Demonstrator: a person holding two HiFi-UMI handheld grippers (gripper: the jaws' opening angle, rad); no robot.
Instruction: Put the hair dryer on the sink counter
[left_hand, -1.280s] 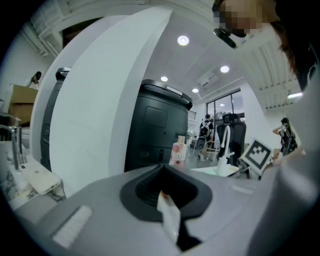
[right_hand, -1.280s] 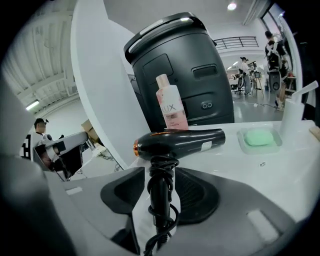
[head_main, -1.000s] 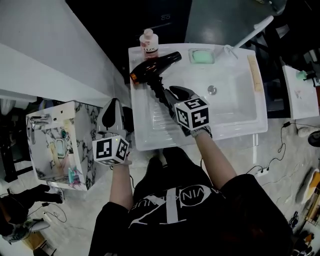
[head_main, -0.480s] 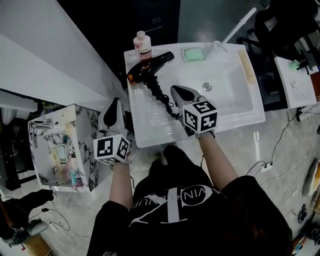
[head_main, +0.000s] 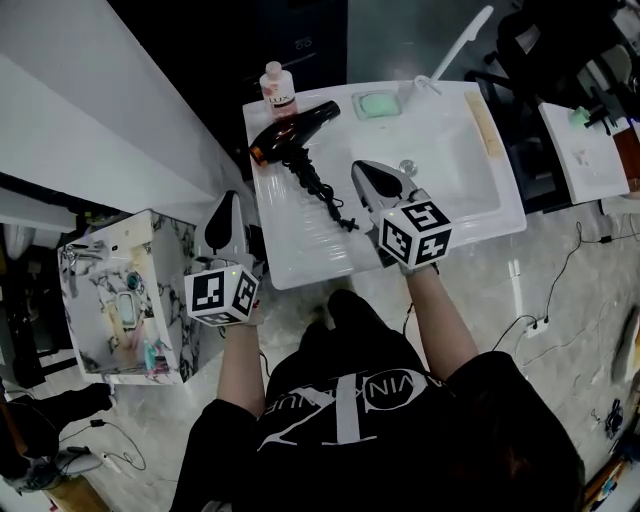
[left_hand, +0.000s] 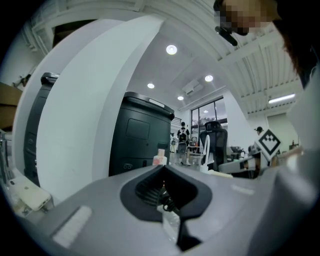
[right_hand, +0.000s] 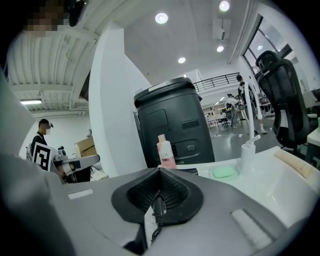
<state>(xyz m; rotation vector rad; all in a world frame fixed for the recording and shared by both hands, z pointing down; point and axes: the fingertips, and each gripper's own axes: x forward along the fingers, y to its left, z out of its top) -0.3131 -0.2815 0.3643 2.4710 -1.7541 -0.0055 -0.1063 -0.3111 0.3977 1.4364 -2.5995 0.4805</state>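
On the worktop (head_main: 300, 250) at upper centre, the hair dryer (head_main: 295, 138) lies flat, apparently delivered, so the left gripper (head_main: 228, 200) and right gripper (head_main: 365, 168) hover closed on nothing.

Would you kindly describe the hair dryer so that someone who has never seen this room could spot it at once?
Find the white rectangular sink unit, then its flat ribbed counter left of the basin. The black hair dryer lies on its side at the counter's back, next to a pink-and-white bottle; only it has a copper-coloured end and a coiled black cord.
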